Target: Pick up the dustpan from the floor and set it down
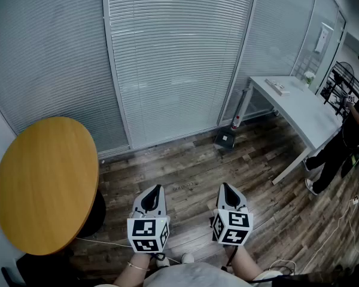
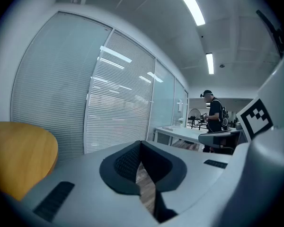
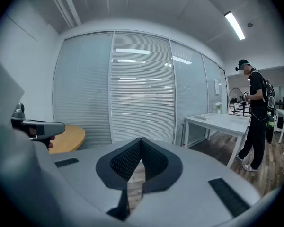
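A small dark dustpan [image 1: 225, 139] lies on the wood floor by the glass wall, next to the white table's leg. It is well ahead of both grippers, and neither gripper view shows it. My left gripper [image 1: 157, 188] and right gripper [image 1: 226, 186] are held side by side low in the head view, pointing forward over the floor. In the left gripper view the left gripper [image 2: 141, 144] has its dark pads meeting at the tip with nothing between them. The right gripper [image 3: 141, 141] is likewise shut and empty.
A round wooden table [image 1: 45, 181] stands close on the left. A white table [image 1: 305, 109] stands at the right, with a person [image 1: 347, 130] beyond it. A small bottle [image 1: 235, 122] stands by the table leg. Blinds cover the glass wall [image 1: 173, 58] ahead. Cables [image 1: 323, 250] lie at bottom right.
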A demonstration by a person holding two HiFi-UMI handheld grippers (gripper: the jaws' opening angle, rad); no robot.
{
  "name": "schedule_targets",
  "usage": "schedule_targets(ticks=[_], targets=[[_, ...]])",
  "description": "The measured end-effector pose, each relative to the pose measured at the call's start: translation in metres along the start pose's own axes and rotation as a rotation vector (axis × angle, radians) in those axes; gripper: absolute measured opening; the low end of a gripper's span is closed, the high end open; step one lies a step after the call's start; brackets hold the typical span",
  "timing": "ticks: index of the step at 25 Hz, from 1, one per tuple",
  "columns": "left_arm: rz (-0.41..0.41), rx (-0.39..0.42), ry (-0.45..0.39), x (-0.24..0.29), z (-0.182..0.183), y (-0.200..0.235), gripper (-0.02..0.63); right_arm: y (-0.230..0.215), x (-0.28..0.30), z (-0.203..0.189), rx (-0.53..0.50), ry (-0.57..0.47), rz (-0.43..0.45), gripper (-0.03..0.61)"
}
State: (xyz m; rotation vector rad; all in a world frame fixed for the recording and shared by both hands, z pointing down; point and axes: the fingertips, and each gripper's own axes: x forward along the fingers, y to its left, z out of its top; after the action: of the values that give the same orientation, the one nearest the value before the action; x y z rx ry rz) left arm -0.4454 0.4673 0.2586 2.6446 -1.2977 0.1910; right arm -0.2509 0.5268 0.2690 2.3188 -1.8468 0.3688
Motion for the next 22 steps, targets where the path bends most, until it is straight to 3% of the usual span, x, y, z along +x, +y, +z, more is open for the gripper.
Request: schedule_targets(ticks=[9,15,22], targets=[[0.023,-0.006,0.002,-0.001,-0.001,0.002,0.018,0.000,0.001,-0.002,0.048,-0.004,0.033,0.032],[0.019,-0.010,0.018,0.008,-0.006,-0.003,0.018,-0.019,0.001,-0.007,0.057,0.005,-0.014,0.032],[-0.034,0.008,0.038,0.036,-0.010,-0.042,0.018,-0.070,-0.003,-0.014,0.080,0.025,-0.081,0.032]])
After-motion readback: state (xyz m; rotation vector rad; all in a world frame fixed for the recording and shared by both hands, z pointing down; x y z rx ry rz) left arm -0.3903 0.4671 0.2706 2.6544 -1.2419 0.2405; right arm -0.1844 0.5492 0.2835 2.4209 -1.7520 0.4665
